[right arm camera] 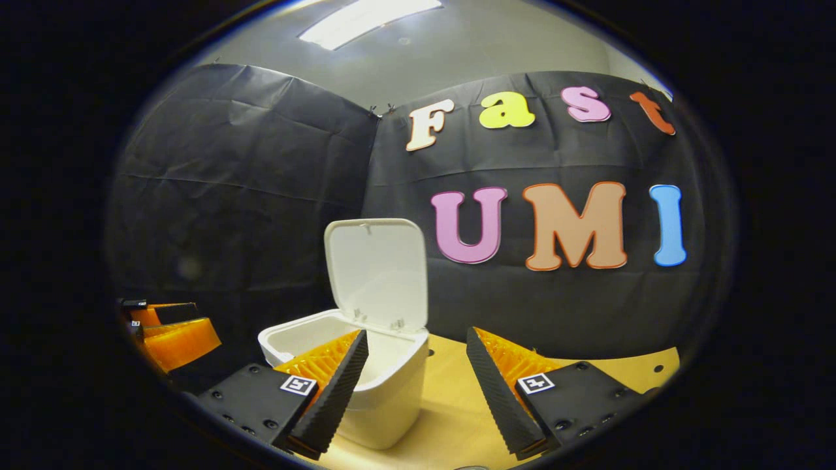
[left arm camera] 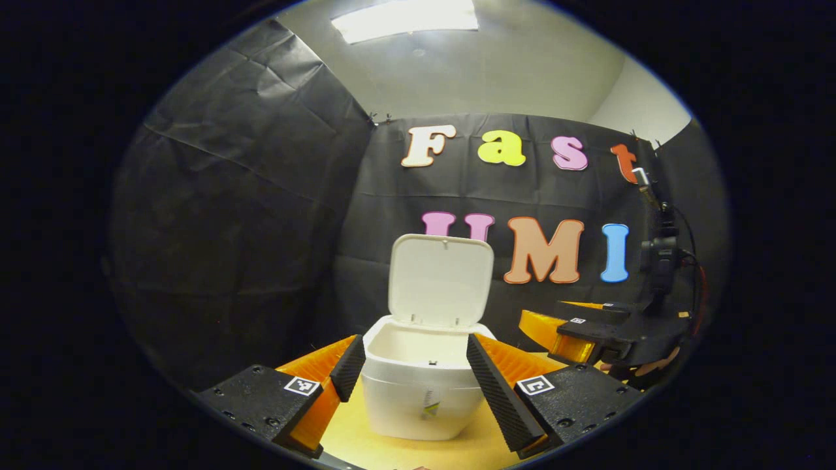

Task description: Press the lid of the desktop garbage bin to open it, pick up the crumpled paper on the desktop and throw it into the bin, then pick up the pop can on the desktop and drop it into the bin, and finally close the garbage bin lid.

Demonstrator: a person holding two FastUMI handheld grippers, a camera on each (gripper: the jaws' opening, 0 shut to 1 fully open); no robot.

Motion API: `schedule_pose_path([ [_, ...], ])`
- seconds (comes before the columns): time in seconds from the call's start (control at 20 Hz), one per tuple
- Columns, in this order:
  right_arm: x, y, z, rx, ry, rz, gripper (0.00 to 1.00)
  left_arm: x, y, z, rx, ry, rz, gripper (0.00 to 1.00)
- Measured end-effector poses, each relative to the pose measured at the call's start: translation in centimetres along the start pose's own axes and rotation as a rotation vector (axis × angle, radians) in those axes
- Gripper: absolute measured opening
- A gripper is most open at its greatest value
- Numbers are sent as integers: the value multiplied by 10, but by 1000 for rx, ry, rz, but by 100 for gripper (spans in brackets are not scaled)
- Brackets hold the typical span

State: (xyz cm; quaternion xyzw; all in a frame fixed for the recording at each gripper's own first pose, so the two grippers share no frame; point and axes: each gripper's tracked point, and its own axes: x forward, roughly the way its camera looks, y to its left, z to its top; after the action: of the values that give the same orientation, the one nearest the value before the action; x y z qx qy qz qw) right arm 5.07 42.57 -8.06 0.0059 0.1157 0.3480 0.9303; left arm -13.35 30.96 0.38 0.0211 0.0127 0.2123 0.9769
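Observation:
The white desktop bin (left arm camera: pixel 421 391) stands on the wooden table with its lid (left arm camera: pixel 441 281) swung up and standing upright at the back. My left gripper (left arm camera: pixel 415 369) is open just in front of the bin, one finger on either side of its rim, nothing held. In the right gripper view the bin (right arm camera: pixel 379 385) sits low and left of centre, its lid (right arm camera: pixel 379 271) raised. My right gripper (right arm camera: pixel 415 378) is open and empty, its left finger overlapping the bin's near rim. The bin's inside looks white, with its bottom hidden.
The right gripper (left arm camera: pixel 581 333) and a hand holding it appear at the right of the left gripper view. The left gripper (right arm camera: pixel 173 336) sits at the far left edge of the right gripper view. Bare wooden tabletop (right arm camera: pixel 575 362) stretches right of the bin.

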Motion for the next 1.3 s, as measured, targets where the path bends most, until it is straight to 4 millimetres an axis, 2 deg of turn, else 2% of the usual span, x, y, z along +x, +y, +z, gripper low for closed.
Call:
schedule_pose_path([
  [0.15, -35, -56, -3, 9, -7, -115, 99, 11, -45, -6, -18, 6, -101, 94],
  [0.4, -103, -152, -12, 56, -7, -329, 96, 28, -128, -23, -48, 32, -276, 93],
  [0.55, -147, -197, -18, 97, -4, -445, 96, 30, -170, -45, -65, 67, -364, 94],
  [0.7, -191, -236, -28, 118, 6, -549, 96, 30, -199, -82, -53, 132, -422, 94],
  [0.9, -237, -271, -44, 138, 41, -655, 96, 28, -216, -139, -17, 230, -438, 94],
  [1.05, -265, -284, -62, 130, 82, -709, 98, 26, -229, -184, 10, 302, -452, 94],
  [1.15, -277, -286, -74, 126, 116, -725, 96, 23, -235, -209, 25, 350, -458, 94],
  [1.3, -287, -294, -81, 139, 147, -739, 99, 19, -243, -244, 27, 427, -460, 94],
])
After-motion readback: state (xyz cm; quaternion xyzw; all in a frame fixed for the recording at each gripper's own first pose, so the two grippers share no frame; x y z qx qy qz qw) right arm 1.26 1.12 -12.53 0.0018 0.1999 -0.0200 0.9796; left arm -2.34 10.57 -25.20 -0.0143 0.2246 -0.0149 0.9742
